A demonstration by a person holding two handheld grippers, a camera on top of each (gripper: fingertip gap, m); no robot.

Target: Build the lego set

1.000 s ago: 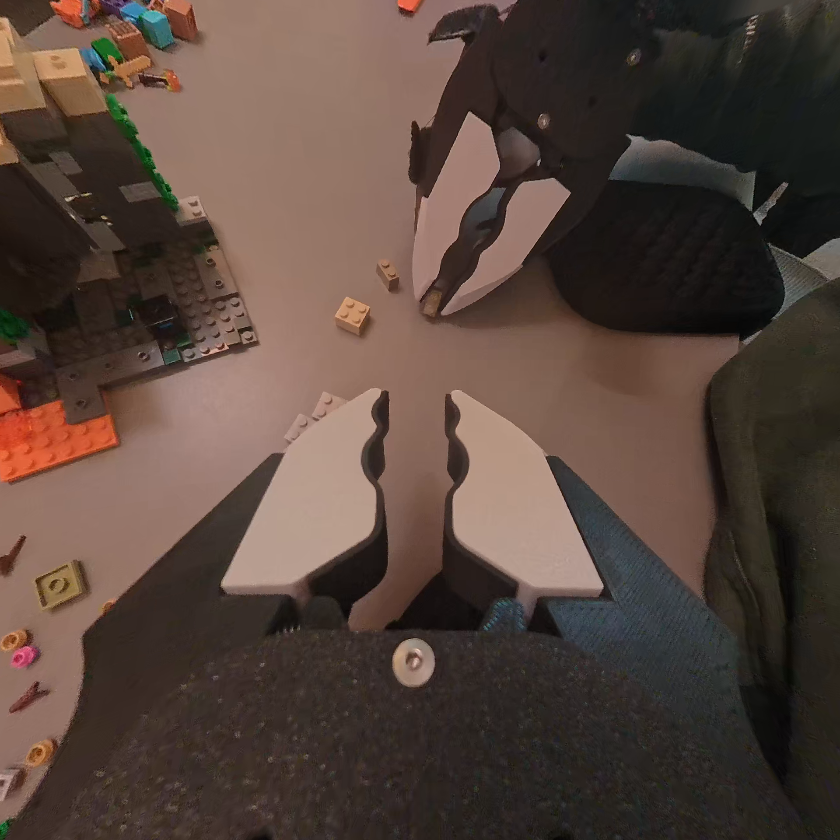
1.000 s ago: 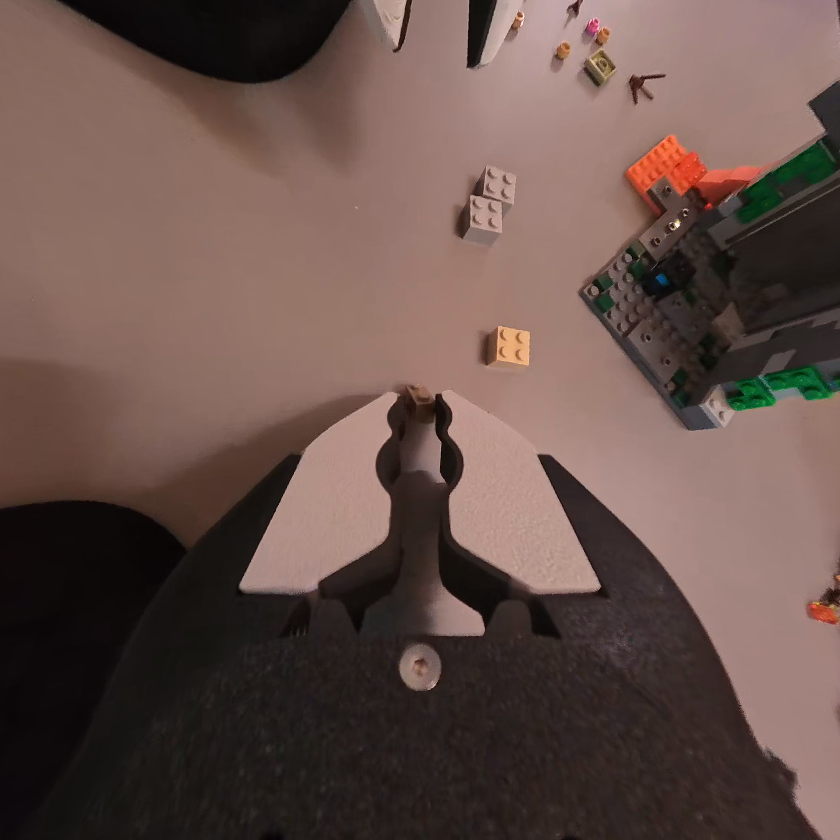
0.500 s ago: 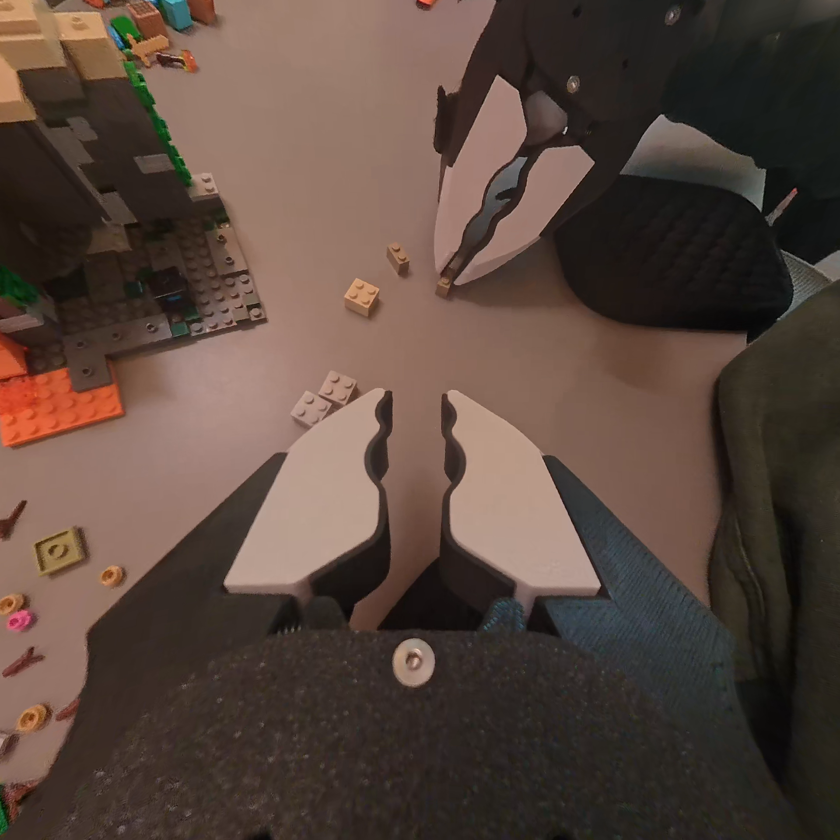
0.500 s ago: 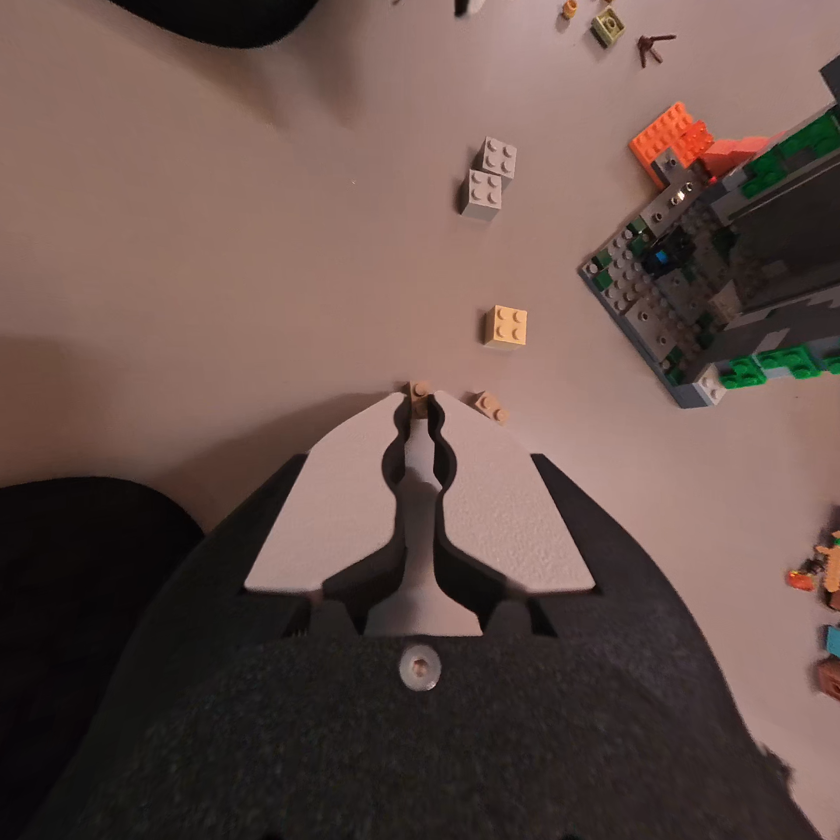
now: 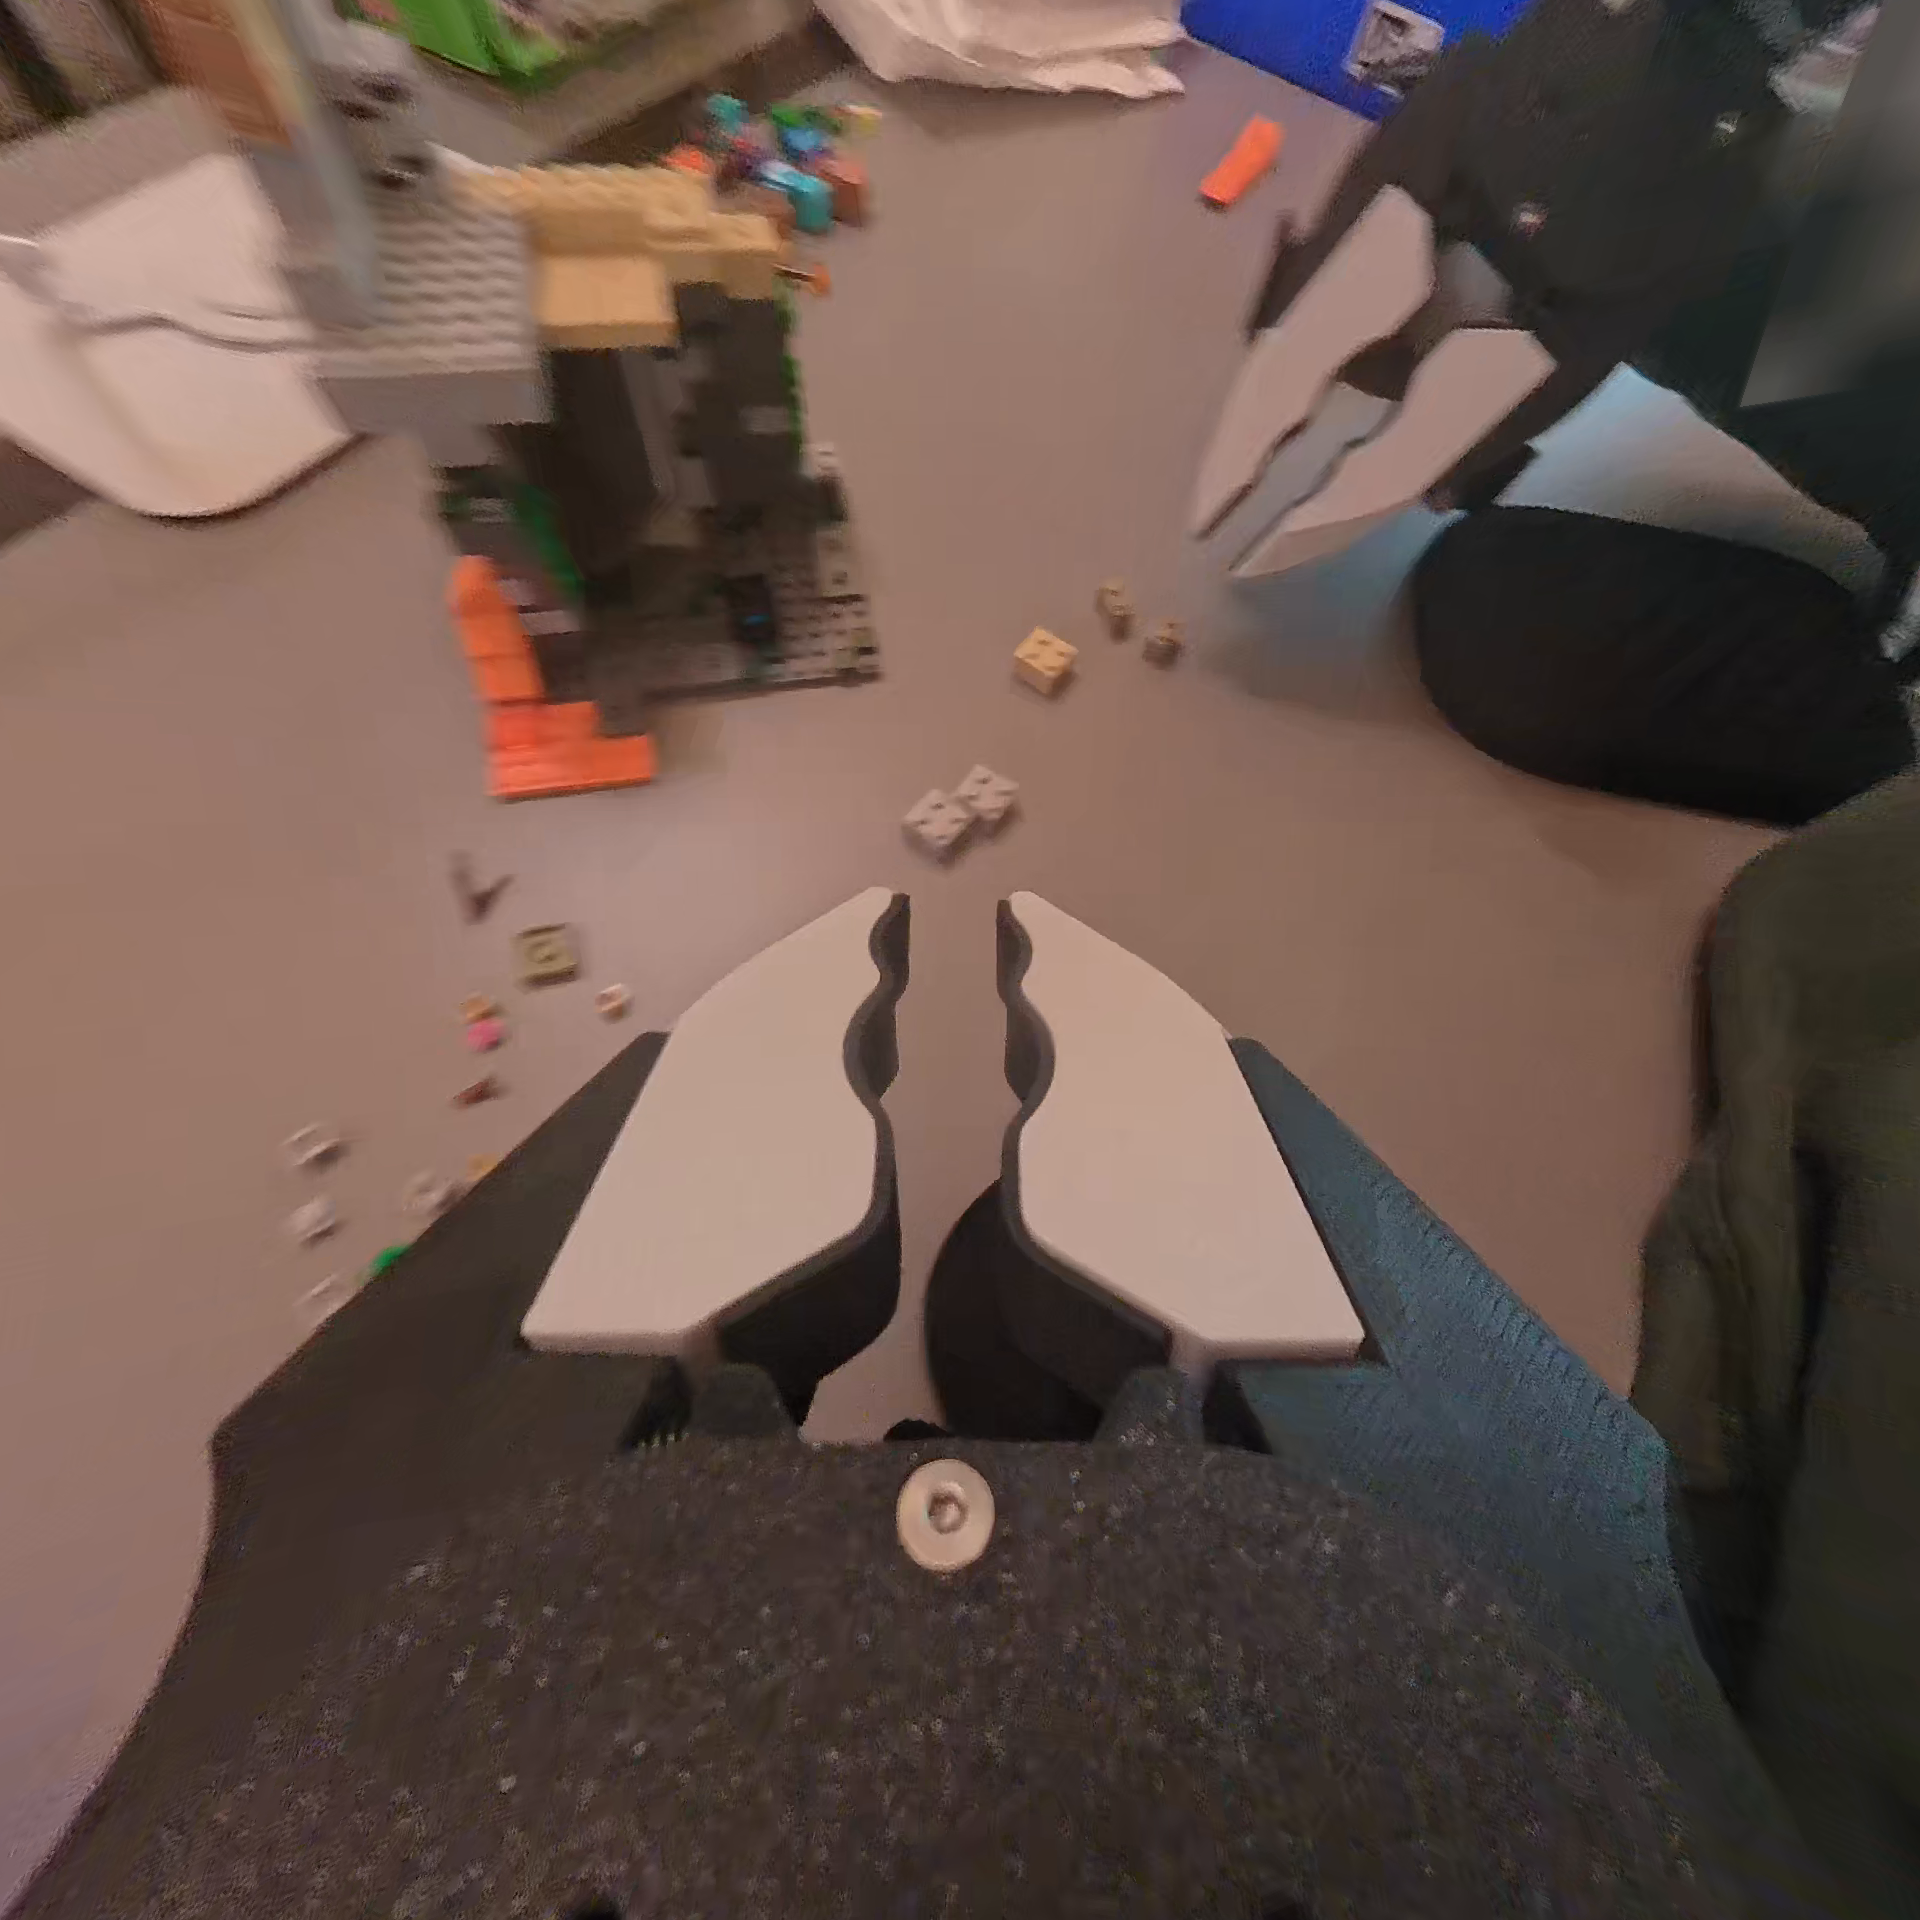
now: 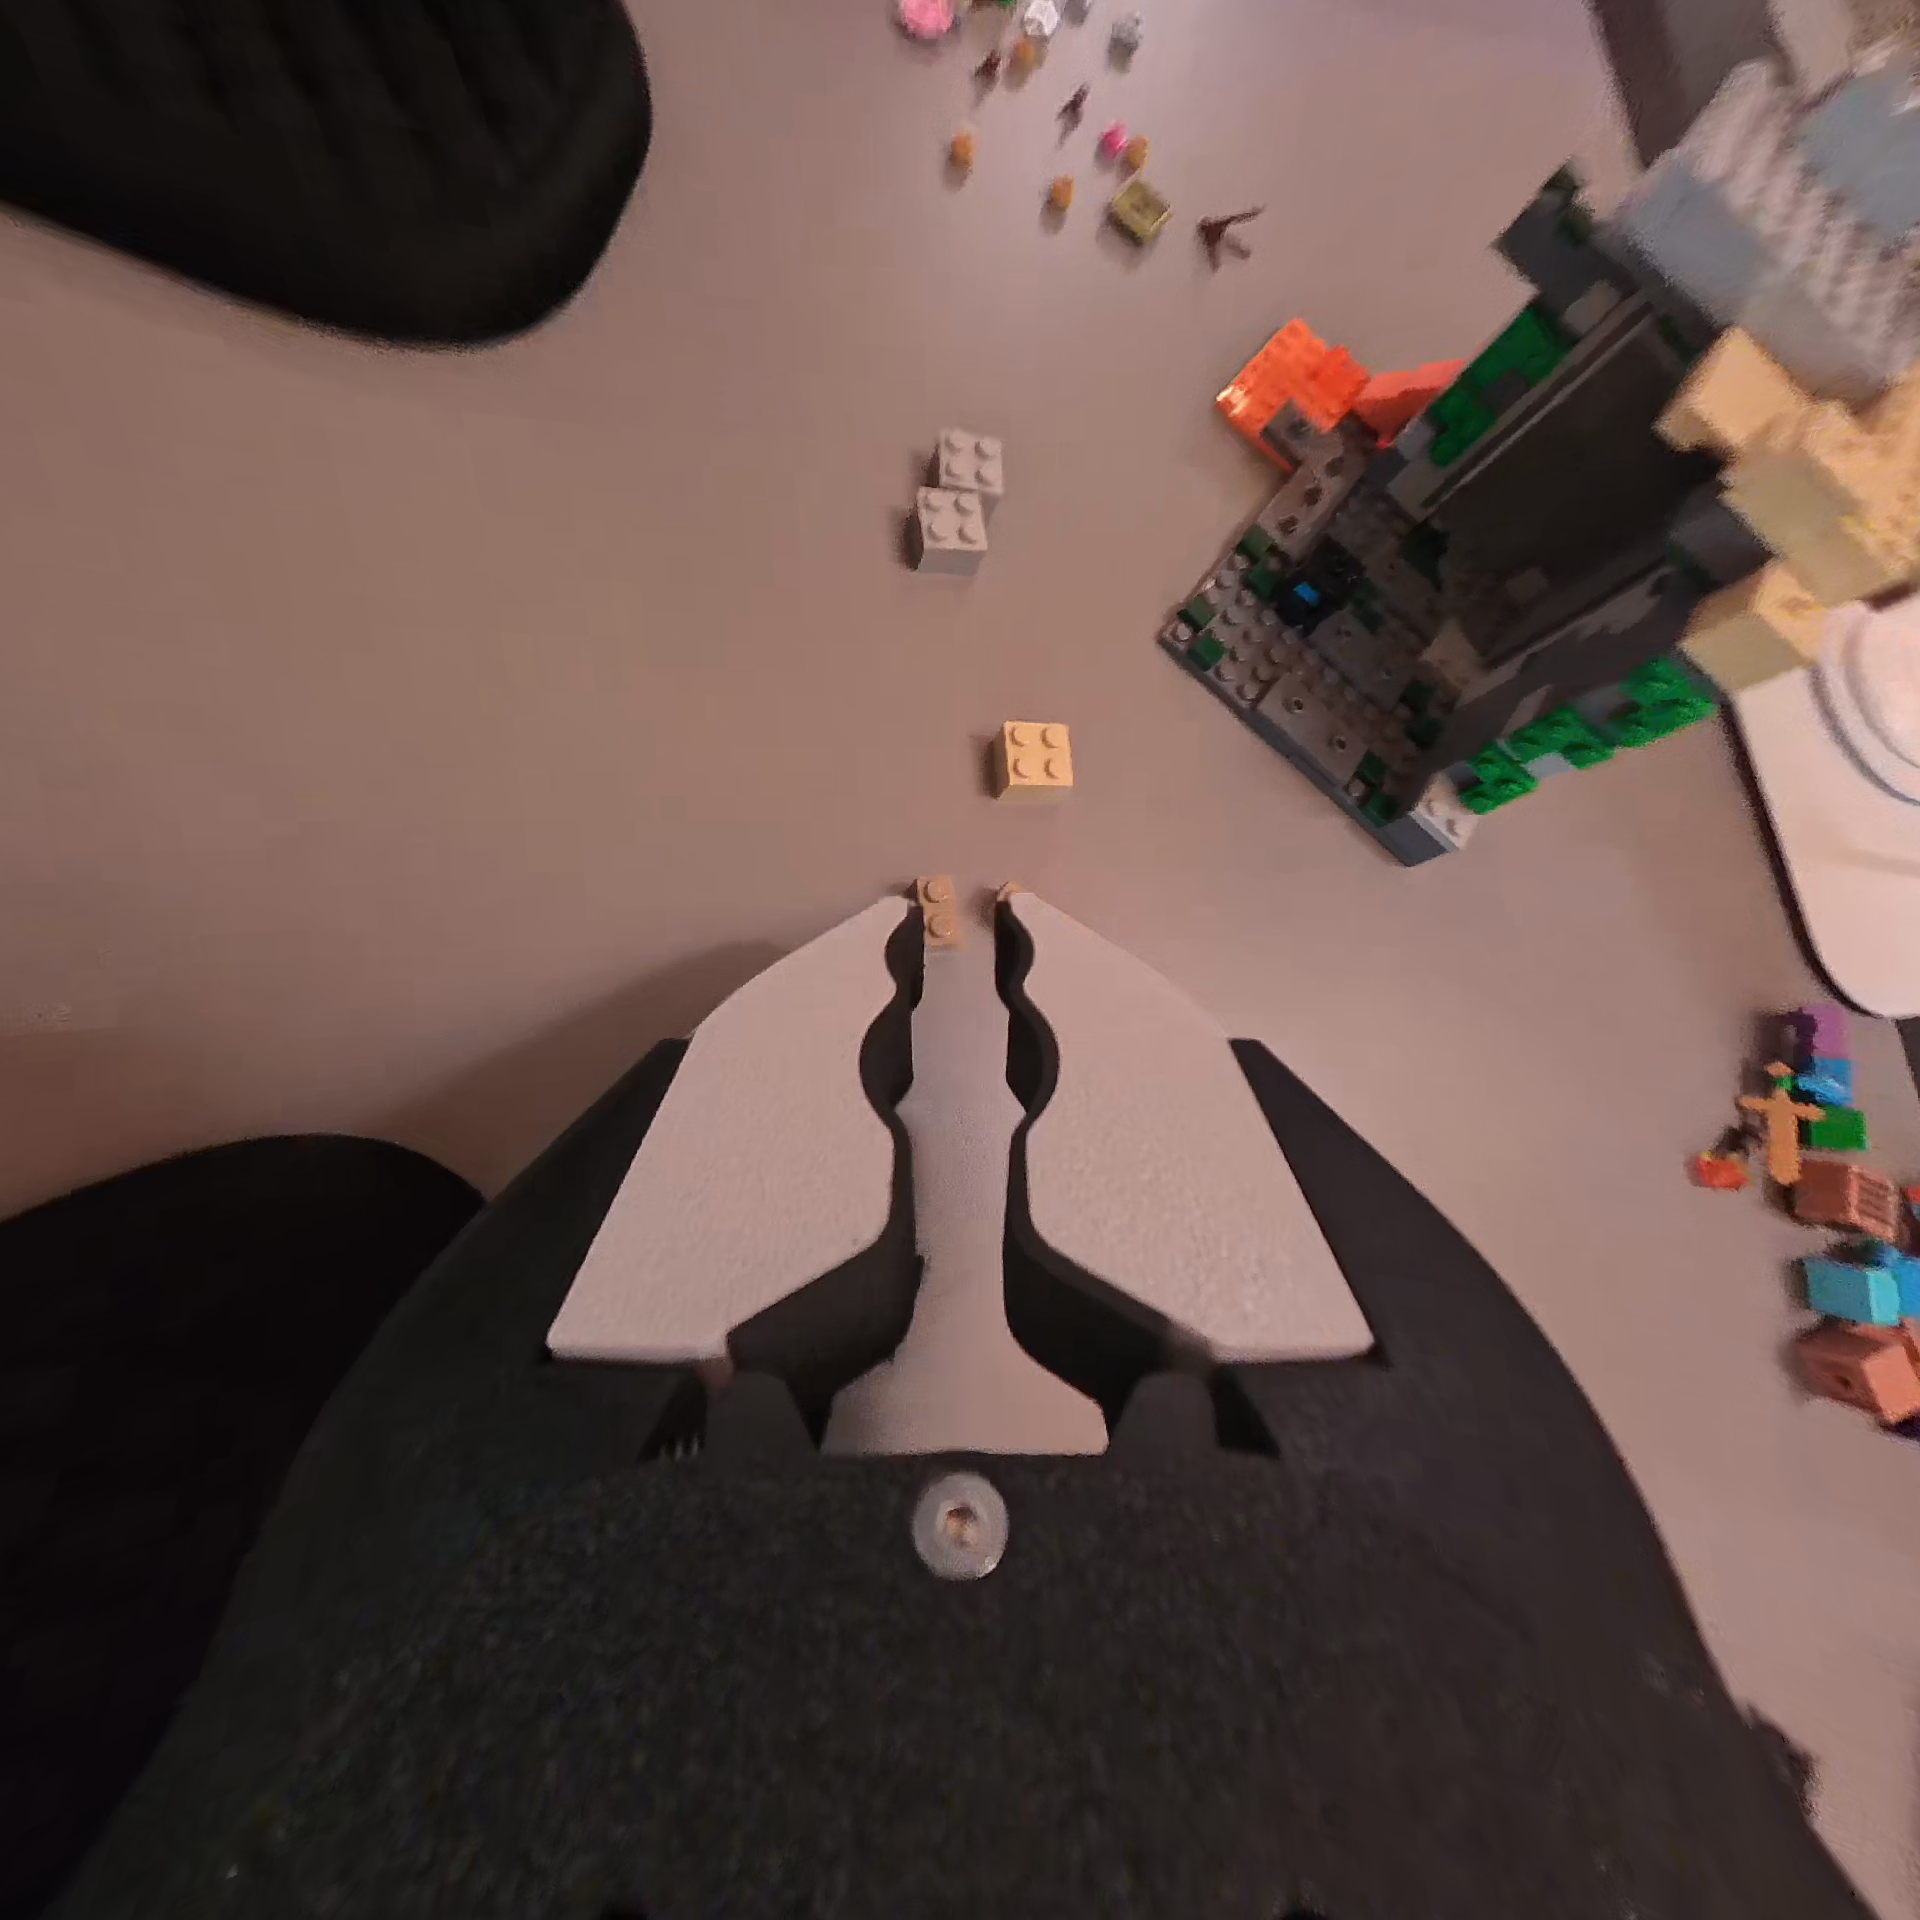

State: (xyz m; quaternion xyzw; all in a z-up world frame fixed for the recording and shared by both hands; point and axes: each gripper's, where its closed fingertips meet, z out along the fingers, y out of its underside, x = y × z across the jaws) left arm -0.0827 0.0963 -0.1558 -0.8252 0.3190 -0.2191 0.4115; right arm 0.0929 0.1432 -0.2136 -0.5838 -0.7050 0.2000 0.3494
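Lego-wise, a small tan brick point(image 6: 938, 914) is lying on the floor point(image 6: 520, 675) between the right gripper point(image 6: 954, 906) tips, jaws narrowly parted and holding nothing. Left gripper point(image 5: 952, 906) is hovering parted and empty too, with the half-built lego set point(image 5: 665, 499) sitting farther off.

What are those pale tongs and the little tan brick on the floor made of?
The right tongs have fingers that look like matte, grainy plastic, possibly 3D-printed, given the speckled texture. The tan brick looks like smooth moulded plastic with round studs on top. The floor seems a smooth matte sheet; its material is unclear.
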